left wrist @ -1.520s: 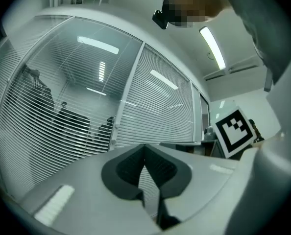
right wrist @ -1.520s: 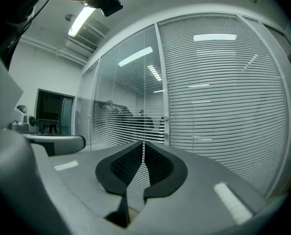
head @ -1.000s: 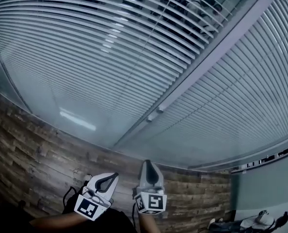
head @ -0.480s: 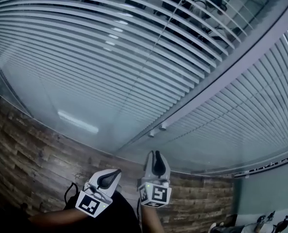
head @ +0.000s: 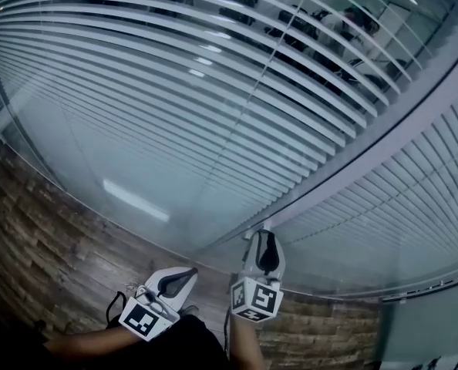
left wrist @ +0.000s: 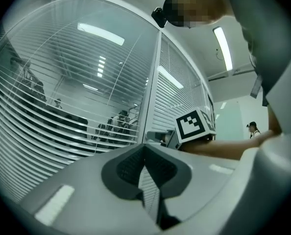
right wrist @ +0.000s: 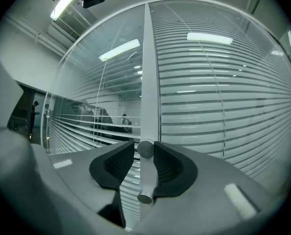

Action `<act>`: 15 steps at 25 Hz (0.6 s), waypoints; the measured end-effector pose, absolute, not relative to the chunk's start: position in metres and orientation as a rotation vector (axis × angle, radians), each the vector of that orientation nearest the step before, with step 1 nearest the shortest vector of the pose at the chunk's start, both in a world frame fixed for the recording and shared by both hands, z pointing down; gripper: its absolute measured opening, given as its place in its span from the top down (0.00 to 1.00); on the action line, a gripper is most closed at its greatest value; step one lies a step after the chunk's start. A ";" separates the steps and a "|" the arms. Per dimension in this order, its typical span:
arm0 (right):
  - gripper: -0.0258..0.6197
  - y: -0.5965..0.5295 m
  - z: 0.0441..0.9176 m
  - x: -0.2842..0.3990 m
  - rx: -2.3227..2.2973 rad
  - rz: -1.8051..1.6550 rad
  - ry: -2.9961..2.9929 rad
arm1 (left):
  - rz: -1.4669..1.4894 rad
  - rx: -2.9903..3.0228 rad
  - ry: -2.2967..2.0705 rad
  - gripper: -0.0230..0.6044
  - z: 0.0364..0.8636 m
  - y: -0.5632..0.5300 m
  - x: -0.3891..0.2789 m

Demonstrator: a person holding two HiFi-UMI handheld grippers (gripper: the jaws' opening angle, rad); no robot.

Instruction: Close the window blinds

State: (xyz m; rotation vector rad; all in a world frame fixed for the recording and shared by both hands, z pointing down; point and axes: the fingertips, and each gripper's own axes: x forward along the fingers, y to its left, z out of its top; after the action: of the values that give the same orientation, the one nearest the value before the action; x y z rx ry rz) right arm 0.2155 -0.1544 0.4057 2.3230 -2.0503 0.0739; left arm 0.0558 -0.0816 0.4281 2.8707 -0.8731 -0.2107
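- The pale horizontal-slat window blinds (head: 175,91) hung behind smooth glass ahead of both grippers. The slats looked thin, light and easily bent, and probably could not be touched directly.
- The grey metal upright frame post (right wrist: 149,72) rose just beyond the right gripper (head: 265,236), rigid and smooth.
- The left gripper (left wrist: 145,148) kept its jaws pressed together on nothing.
- The right gripper's jaws had just been opening, spread around a small round metal knob (right wrist: 145,149). It looked hard and slick, and seemed the likely place to grip and turn.

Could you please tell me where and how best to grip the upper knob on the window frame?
Probably pinch the upper knob across its round sides, coming level and straight at the frame, since it juts out from that upright post.
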 end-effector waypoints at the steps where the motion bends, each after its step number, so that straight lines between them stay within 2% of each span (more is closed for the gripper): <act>1: 0.76 -0.153 0.405 0.215 2.339 0.065 -2.035 | -0.204 2.867 -0.878 0.96 0.429 -0.084 0.055; 12: 0.75 -0.160 0.409 0.212 2.375 0.091 -1.939 | -0.173 2.851 -0.819 0.96 0.436 -0.100 0.062; 15: 0.78 -0.161 0.406 0.216 2.375 0.066 -1.909 | -0.167 2.845 -0.815 0.96 0.436 -0.100 0.062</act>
State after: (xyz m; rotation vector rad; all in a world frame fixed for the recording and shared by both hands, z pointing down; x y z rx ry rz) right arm 0.2156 -0.1606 0.4063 2.3750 -1.9091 0.0664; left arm 0.0616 -0.1004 0.4364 2.8446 -0.8151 -0.1667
